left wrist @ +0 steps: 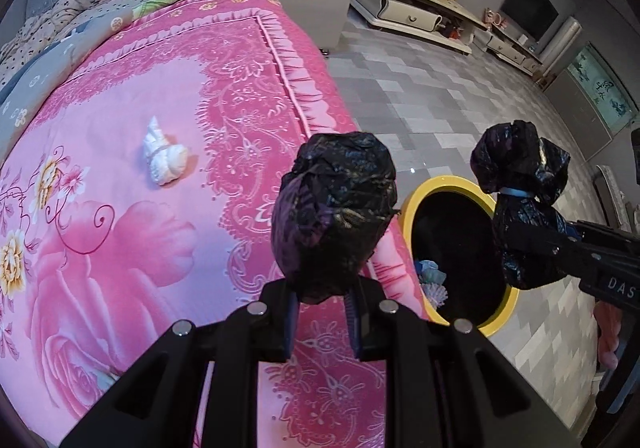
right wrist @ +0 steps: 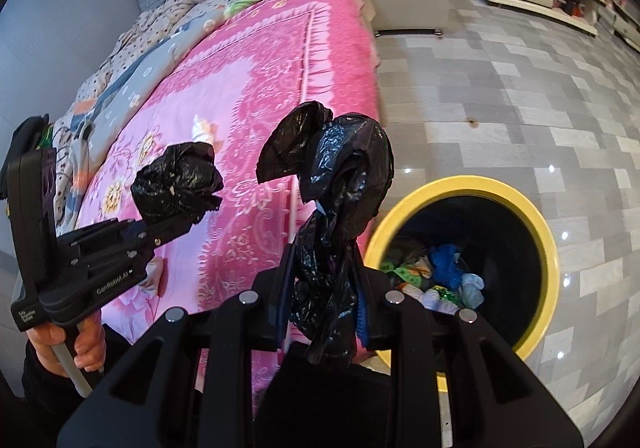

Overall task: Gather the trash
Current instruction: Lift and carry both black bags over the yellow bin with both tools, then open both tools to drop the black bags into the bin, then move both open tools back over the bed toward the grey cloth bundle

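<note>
Both claws pointed steeply downward, side by side. The left claw (left wrist: 322, 312) was clamped tight; the right claw (right wrist: 322, 312), at its three o'clock, was nearly closed. A hand (right wrist: 66, 344) gripped the left handle.

Pink floral bedspread (left wrist: 168, 240) — white crumpled tissue (left wrist: 164, 158) on it; yellow-rimmed bin (right wrist: 536, 232) on floor (right wrist: 500, 96).

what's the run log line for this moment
left gripper: shut on bag | right gripper: shut on bag | bin: trash inside | tissue: on bed
</note>
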The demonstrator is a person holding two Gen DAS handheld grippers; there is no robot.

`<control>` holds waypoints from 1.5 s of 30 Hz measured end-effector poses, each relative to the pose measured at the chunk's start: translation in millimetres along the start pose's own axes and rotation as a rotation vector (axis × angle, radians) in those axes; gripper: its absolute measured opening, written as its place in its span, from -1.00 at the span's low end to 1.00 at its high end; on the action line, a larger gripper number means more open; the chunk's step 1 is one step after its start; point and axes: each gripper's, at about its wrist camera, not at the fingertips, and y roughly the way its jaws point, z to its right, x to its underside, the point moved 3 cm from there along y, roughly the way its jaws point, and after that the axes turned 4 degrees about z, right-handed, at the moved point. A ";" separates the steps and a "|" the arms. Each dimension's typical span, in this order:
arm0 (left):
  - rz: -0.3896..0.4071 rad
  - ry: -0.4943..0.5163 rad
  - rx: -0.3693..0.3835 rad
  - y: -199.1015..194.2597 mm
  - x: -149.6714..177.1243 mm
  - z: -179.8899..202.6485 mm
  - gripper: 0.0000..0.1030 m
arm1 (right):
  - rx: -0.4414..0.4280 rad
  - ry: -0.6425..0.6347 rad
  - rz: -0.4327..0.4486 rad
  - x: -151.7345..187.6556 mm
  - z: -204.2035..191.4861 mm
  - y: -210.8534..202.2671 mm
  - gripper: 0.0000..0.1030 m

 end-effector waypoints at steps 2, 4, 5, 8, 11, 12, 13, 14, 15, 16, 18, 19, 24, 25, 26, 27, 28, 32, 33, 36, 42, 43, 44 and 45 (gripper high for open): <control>-0.006 0.019 0.013 4.1 -1.0 15.0 -0.64 | 0.009 0.019 0.009 0.8 13.9 -5.0 -0.52; -0.016 0.029 0.032 8.2 -1.7 28.6 -0.64 | 0.020 0.041 0.016 1.9 29.6 -9.4 -0.52; -0.023 0.035 0.045 11.0 -2.1 37.3 -0.64 | 0.024 0.050 0.017 2.5 35.5 -10.7 -0.51; -0.041 0.053 0.067 19.9 -2.7 59.1 -0.64 | 0.038 0.089 0.018 4.8 58.7 -13.1 -0.51; -0.066 0.072 0.079 30.7 -1.7 78.9 -0.64 | 0.047 0.115 0.021 6.4 78.4 -14.0 -0.51; -0.076 0.076 0.085 34.9 -1.5 85.9 -0.64 | 0.049 0.126 0.022 7.1 85.2 -13.8 -0.51; -0.085 0.082 0.091 38.7 -1.5 91.4 -0.64 | 0.052 0.136 0.021 7.9 91.9 -13.6 -0.51; -0.092 0.090 0.095 42.7 -0.7 97.9 -0.64 | 0.054 0.143 0.021 8.3 96.5 -13.1 -0.51; -0.099 0.098 0.098 46.9 0.5 104.1 -0.64 | 0.057 0.149 0.020 8.9 101.9 -12.5 -0.51; -0.106 0.102 0.101 50.5 1.4 108.4 -0.64 | 0.059 0.156 0.018 9.7 107.4 -11.6 -0.51; -0.124 0.107 0.108 59.5 3.5 116.7 -0.64 | 0.061 0.170 0.014 10.6 117.8 -9.4 -0.51; -0.130 0.109 0.105 63.6 4.5 119.6 -0.64 | 0.063 0.177 0.013 11.1 122.3 -8.4 -0.50; -0.168 0.113 0.120 81.9 10.3 133.5 -0.64 | 0.068 0.196 -0.001 14.1 138.1 -2.8 -0.50; -0.171 0.116 0.122 84.5 10.9 135.3 -0.64 | 0.072 0.199 -0.002 14.9 140.9 -1.7 -0.50; -0.173 0.121 0.126 86.2 11.8 137.9 -0.64 | 0.074 0.203 -0.004 15.5 142.1 -0.4 -0.50; -0.173 0.127 0.125 87.7 12.1 139.9 -0.64 | 0.075 0.208 -0.005 15.8 143.2 0.8 -0.50; -0.173 0.132 0.126 87.7 13.0 142.4 -0.64 | 0.076 0.216 -0.004 16.2 145.5 0.9 -0.49; -0.158 0.135 0.135 85.6 13.5 147.1 -0.51 | 0.087 0.243 0.010 16.4 152.6 -2.6 -0.40; -0.154 0.132 0.136 84.5 13.1 146.4 -0.45 | 0.091 0.247 0.015 16.2 154.2 -4.2 -0.38; -0.145 0.128 0.139 80.7 13.2 144.0 -0.26 | 0.102 0.259 0.027 15.9 159.7 -9.3 -0.31; -0.135 0.125 0.155 72.8 14.6 138.0 0.08 | 0.136 0.270 0.041 17.4 164.5 -17.3 -0.22; -0.132 0.128 0.152 71.3 15.1 136.5 0.11 | 0.138 0.271 0.041 17.0 165.1 -18.3 -0.18; -0.129 0.129 0.147 69.2 16.0 134.4 0.16 | 0.140 0.270 0.042 17.4 164.7 -19.2 -0.16; -0.127 0.128 0.144 67.0 17.1 131.6 0.19 | 0.142 0.269 0.043 17.6 163.8 -20.2 -0.12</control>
